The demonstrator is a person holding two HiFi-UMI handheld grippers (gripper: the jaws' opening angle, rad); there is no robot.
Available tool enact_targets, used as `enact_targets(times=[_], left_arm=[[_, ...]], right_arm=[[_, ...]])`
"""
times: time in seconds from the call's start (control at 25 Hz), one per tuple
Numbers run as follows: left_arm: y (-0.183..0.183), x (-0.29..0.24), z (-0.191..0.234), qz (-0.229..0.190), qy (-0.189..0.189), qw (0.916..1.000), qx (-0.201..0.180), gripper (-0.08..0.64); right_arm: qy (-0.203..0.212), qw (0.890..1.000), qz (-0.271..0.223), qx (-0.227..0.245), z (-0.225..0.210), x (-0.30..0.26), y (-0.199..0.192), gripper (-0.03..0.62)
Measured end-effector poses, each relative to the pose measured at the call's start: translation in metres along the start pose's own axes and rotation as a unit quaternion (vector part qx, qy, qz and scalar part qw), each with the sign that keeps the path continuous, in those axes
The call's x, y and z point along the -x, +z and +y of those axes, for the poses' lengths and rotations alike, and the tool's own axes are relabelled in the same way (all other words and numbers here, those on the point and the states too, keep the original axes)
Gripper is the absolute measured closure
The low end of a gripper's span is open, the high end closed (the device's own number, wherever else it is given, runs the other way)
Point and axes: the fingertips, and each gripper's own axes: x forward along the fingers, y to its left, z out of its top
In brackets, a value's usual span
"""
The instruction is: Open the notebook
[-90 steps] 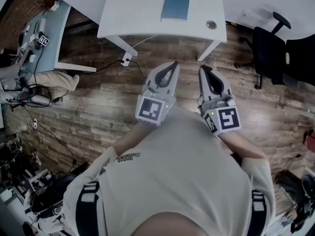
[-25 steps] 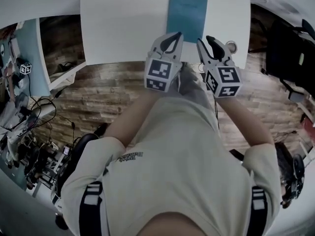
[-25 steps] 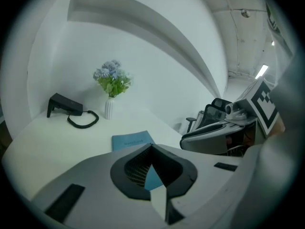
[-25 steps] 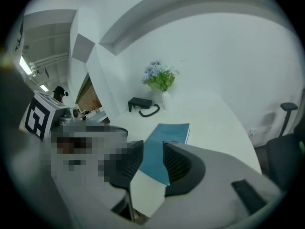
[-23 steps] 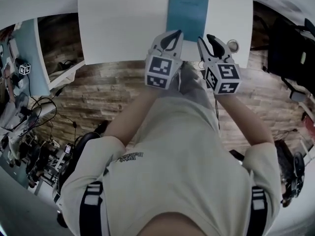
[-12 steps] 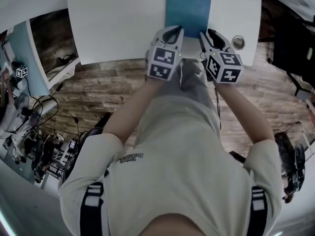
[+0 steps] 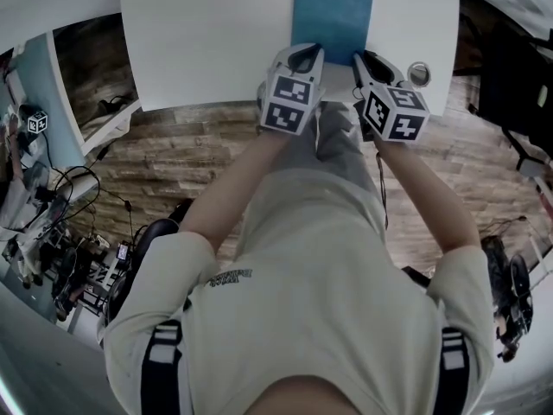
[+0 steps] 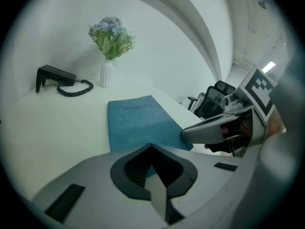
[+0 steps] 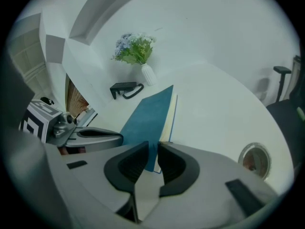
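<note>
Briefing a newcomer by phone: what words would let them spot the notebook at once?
On the white table, look at the edge nearest the person. The notebook lies flat there, the only teal rectangle, unlike the black corded device and flower vase farther back.

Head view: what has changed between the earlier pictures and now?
The person walked up to the table, and the left gripper and right gripper came down to the near edge of the notebook. The right gripper's jaws have just been closing. The notebook's near corner shows in their narrow gap, not yet gripped. The notebook stays closed and flat where it lay.
</note>
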Motion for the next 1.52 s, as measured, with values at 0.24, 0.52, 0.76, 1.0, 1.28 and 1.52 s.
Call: enact_targets(times=[0.24,0.52,0.76,1.0,1.28,1.52], left_arm=[[0.046,0.050,-0.009,-0.062,-0.012,0.9980,0.002,0.552],[0.106,0.114,0.002,-0.116,-0.022,0.9930,0.005,0.552],[0.090,0.113,0.061,-0.065,0.026,0.9975,0.001,0.552],[0.041,0.090,0.110,-0.004,0.068,0.9977,0.001,0.552],[-0.003,0.064,0.153,0.047,0.094,0.9944,-0.004,0.552],[-0.022,0.045,0.153,0.068,0.094,0.9932,-0.011,0.552]], right_arm=[[0.038,0.996,-0.053,0.062,0.044,0.027,0.032,0.563],[0.121,0.970,-0.106,0.180,0.140,0.028,0.068,0.568],[0.181,0.956,-0.080,0.216,0.203,-0.015,0.062,0.498],[0.201,0.954,-0.009,0.222,0.215,-0.057,0.020,0.465],[0.193,0.960,0.045,0.200,0.203,-0.087,-0.008,0.465],[0.207,0.962,0.066,0.164,0.205,-0.092,-0.017,0.466]])
